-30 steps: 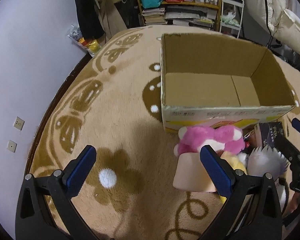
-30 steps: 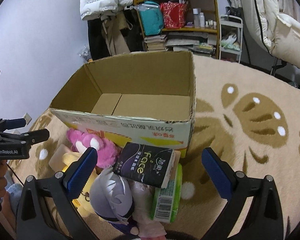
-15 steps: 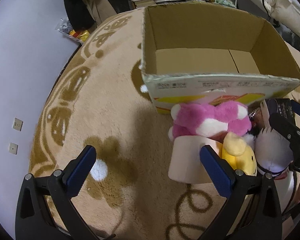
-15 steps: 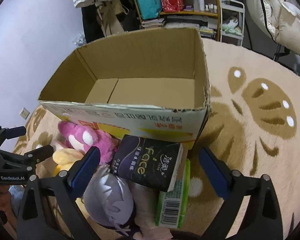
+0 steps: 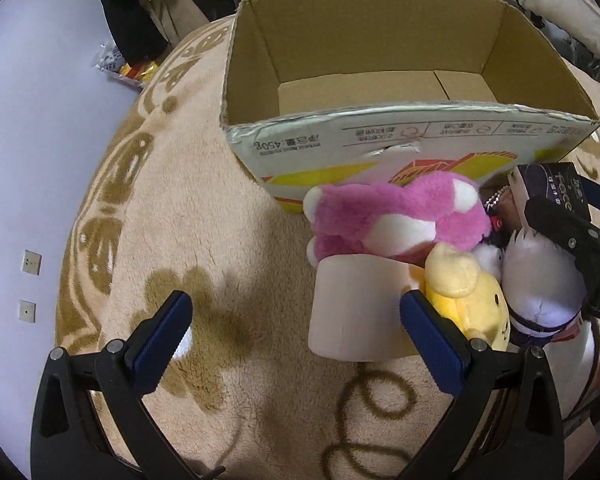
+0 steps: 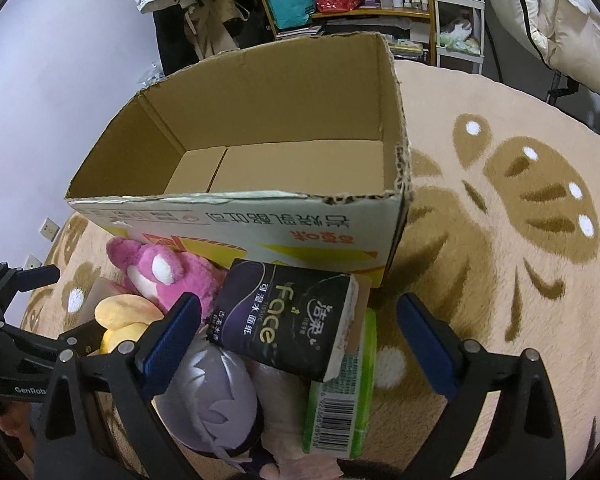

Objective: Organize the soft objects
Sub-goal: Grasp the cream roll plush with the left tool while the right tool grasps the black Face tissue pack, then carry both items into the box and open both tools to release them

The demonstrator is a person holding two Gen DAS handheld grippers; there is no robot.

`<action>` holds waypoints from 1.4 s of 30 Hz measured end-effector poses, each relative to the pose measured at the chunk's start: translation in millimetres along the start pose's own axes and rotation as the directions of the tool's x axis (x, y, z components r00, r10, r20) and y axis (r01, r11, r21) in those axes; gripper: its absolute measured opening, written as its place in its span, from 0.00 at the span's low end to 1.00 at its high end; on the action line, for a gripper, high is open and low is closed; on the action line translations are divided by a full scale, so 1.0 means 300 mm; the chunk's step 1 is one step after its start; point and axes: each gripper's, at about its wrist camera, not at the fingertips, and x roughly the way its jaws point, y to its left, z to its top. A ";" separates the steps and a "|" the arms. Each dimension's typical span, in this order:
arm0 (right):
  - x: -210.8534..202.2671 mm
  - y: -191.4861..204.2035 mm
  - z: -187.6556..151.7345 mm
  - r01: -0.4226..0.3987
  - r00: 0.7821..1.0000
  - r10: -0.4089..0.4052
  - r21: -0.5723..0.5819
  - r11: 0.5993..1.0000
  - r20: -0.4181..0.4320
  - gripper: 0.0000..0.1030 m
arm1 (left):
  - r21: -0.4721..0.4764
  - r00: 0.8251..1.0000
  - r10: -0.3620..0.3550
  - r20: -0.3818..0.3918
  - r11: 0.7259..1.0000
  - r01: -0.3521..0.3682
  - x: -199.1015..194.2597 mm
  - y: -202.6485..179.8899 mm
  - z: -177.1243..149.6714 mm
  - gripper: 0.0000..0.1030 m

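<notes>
A beige carpet point(image 5: 204, 216) patterned with brown flowers carries an open, empty cardboard box point(image 5: 380, 60). Heaped against the box's printed front wall: a pink plush toy point(image 5: 396, 220), a pale cylindrical cushion point(image 5: 352, 308), a yellow plush point(image 5: 468, 304) and a grey-haired plush doll point(image 6: 212, 400). A black "Face" tissue pack point(image 6: 288, 324) rests atop the doll and a green wipes packet point(image 6: 344, 400). The left gripper point(image 5: 296, 336) hovers above the carpet, jaws spread wide, holding nothing, its right finger beside the cushion. The right gripper point(image 6: 300, 336) hangs over the tissue pack, jaws equally wide, gripping nothing.
</notes>
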 end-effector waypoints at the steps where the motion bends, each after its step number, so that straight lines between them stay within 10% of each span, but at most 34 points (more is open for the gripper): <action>1: -0.001 -0.001 -0.001 0.001 1.000 -0.001 0.002 1.000 0.001 0.99 | 0.000 1.000 0.003 0.002 1.000 -0.003 -0.002 -0.004 -0.001 1.00; 13: -0.008 0.000 -0.011 0.007 1.000 -0.007 -0.001 1.000 0.004 0.99 | -0.059 0.999 -0.049 -0.017 0.997 0.048 0.014 0.016 -0.004 0.99; 21: -0.015 0.004 -0.014 -0.014 1.000 0.014 0.000 1.000 0.001 0.90 | -0.061 0.994 -0.111 -0.007 0.992 0.110 0.004 -0.003 -0.015 0.73; 26: -0.022 0.010 -0.019 -0.034 0.999 0.034 -0.003 0.999 0.001 0.82 | -0.043 0.991 -0.136 0.006 0.990 0.136 0.010 -0.020 -0.019 0.38; 42: -0.049 -0.012 -0.026 -0.069 0.998 0.068 0.027 0.997 0.012 0.63 | -0.026 0.989 -0.141 0.034 0.990 0.141 -0.044 -0.023 -0.034 0.22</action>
